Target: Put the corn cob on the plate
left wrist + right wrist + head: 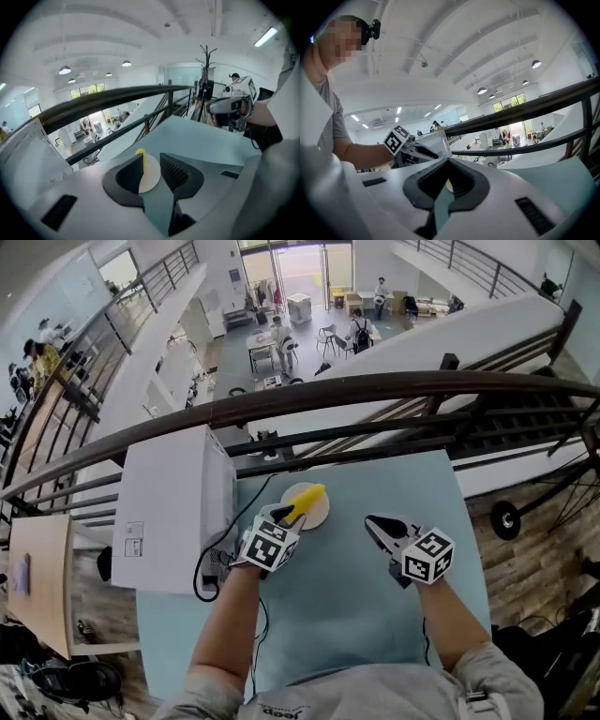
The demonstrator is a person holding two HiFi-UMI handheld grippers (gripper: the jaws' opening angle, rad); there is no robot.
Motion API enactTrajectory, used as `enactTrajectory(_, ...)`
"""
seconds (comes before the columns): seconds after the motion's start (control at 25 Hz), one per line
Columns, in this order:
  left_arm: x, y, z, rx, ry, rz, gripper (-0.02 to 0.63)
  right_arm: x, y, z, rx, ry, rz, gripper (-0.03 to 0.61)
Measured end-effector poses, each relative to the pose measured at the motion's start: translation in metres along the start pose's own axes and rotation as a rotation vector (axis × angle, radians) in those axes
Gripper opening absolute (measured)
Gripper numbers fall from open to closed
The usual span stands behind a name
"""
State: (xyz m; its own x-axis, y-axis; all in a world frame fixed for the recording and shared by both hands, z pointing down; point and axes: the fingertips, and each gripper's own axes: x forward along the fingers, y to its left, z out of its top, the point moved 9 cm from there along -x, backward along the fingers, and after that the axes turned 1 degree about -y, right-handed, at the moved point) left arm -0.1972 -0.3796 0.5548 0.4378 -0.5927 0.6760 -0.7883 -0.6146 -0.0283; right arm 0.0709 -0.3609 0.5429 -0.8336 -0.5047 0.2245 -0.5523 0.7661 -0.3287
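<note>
**A:** Starting at the left, what's there?

**B:** One white box (pixel 173 521), beside the left gripper (pixel 151 161). That gripper's jaws stand partly apart with nothing between them. Just ahead of them the corn cob (pixel 306 502) lies on the plate (pixel 320 517).

**A:** How would the cob handle?

**B:** Probably stiff and light, and round enough to roll. I'd pinch it across the middle, where the kernels give some bite.

**A:** And the right gripper (pixel 446 164)?

**B:** Its jaws are drawn together and empty. The cob is ahead and to its left.

**A:** What's the count?

**B:** One cob, one plate, two grippers.
</note>
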Motion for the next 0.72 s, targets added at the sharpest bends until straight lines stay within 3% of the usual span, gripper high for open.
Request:
enactTrajectory(0.12,-0.031,-0.017,0.003,-0.018,-0.157,-0.013,0.081,-0.008,0.015,0.008,-0.003,0.006,-0.007,0.017)
enactTrajectory(0.28,-0.072,-0.038,-0.001,-0.036,-0.305,-0.06,0.021,-0.016,0.042,0.017,-0.02,0.017,-0.007,0.017)
enactTrajectory(0.44,-0.117,-0.055,-0.013,-0.094,-0.441,-0.128,0.018,-0.022,0.073,0.02,-0.043,0.039,-0.006,0.017)
enactTrajectory(0.56,-0.154,-0.063,-0.027,-0.152,-0.513,-0.141,0.018,-0.028,0.096,0.026,-0.062,0.043,-0.006,0.017)
enactTrajectory(0.72,-0.202,-0.069,-0.05,-0.196,-0.549,-0.141,0.018,-0.035,0.13,0.03,-0.092,0.037,-0.023,0.017)
